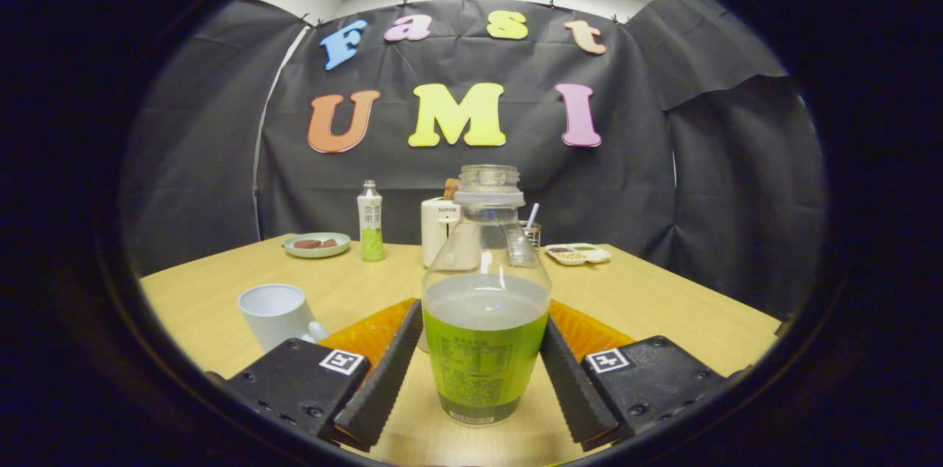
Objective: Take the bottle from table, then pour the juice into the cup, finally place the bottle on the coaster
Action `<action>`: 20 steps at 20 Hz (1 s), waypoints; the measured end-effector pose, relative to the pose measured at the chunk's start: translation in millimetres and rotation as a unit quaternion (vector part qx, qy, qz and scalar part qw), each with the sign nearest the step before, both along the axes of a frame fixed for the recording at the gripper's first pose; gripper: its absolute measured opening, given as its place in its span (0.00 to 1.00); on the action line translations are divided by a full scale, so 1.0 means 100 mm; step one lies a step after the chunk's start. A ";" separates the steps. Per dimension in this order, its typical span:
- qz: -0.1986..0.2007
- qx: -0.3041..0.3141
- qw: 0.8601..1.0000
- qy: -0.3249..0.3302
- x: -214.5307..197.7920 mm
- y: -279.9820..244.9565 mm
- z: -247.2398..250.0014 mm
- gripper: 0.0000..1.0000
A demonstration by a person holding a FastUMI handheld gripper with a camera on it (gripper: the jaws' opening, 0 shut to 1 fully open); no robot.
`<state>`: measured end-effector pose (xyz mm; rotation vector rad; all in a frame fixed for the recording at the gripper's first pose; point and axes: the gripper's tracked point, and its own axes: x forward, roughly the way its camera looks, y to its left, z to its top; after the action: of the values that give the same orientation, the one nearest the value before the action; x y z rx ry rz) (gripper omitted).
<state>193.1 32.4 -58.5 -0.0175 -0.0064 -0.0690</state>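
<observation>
Between the two ribbed fingers of the gripper (482,371) stands the bottle (485,320), upright, its cap off and its mouth open. The jaws reach along both flanks of its lower half, about level with the juice line, and appear to pinch it, though whether both pads press home I cannot tell for certain. Holding it low on the widest part of the body looks a sensible choice: the grip sits near the liquid's weight, which should steady the tilt to come. Its base seems to rest on or just above the table (663,305); which of the two is unclear.

Clear thin plastic forms the bottle, flaring from a narrow threaded neck into rounded shoulders, with a glossy green label around the lower part. It is roughly half full of pale greenish juice.

At ten o'clock from the bottle, near the left finger, sits the cup (276,314), a smooth white mug, empty as far as the rim shows and close enough for a short pour. An orange, ridged, translucent coaster (589,331) lies just behind the bottle, peeking out on both sides.

Far off at eleven o'clock stand a second small bottle (370,222) and a pale plate (317,244); a sectioned dish (578,253) lies at one o'clock. The tabletop is matte, light wood-grain.
</observation>
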 end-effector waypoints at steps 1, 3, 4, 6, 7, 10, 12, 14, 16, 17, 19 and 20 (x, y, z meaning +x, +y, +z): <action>0.002 0.000 1.000 -0.001 0.00 0.02 0.01 0.89; 0.005 -0.005 1.000 0.004 0.01 0.03 0.01 0.83; 0.003 -0.008 1.000 0.006 -0.01 0.02 0.01 0.82; 0.001 -0.015 1.000 0.005 -0.06 0.01 0.05 0.81; 0.000 -0.020 1.000 0.004 -0.07 0.00 0.08 0.81; -0.008 -0.039 0.999 0.000 -0.16 -0.08 0.24 0.81; -0.020 -0.057 0.998 0.005 -0.22 -0.17 0.34 0.80; -0.030 -0.083 0.996 0.006 -0.26 -0.25 0.49 0.80; -0.042 -0.114 0.992 0.013 -0.29 -0.36 0.58 0.80; -0.046 -0.127 0.991 0.016 -0.31 -0.41 0.62 0.80; -0.055 -0.146 0.988 0.018 -0.34 -0.50 0.70 0.81; -0.058 -0.154 0.986 0.019 -0.35 -0.53 0.73 0.81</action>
<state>157.7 -20.3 15.0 -0.3286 0.0219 -0.1841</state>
